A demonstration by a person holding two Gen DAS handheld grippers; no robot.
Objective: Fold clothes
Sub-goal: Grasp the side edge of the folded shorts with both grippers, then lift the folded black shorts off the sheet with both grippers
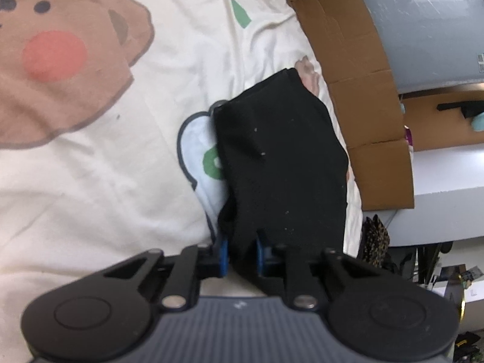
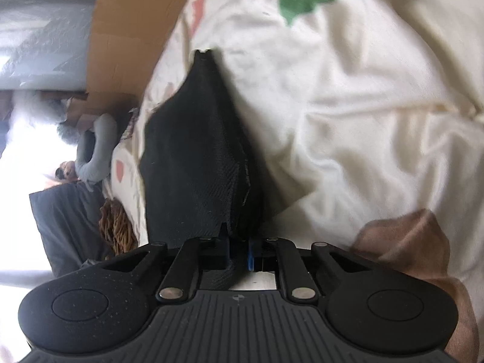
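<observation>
A black garment [image 1: 281, 157] lies bunched on a cream bedsheet [image 1: 121, 181] printed with a brown bear and green shapes. In the left wrist view its near edge runs down between the blue pads of my left gripper [image 1: 242, 254], which is shut on the cloth. In the right wrist view the same black garment [image 2: 193, 157] rises to a point ahead, and my right gripper [image 2: 240, 252] is shut on its near edge, blue pads pinching the fabric. The fingertips of both grippers are mostly hidden by the cloth.
A flattened cardboard box [image 1: 357, 90] stands along the right side of the bed, with a grey surface [image 1: 429, 30] beyond it. In the right wrist view cardboard [image 2: 127, 30], a grey pillow-like item [image 2: 96, 148] and dark bedding [image 2: 66, 227] lie to the left.
</observation>
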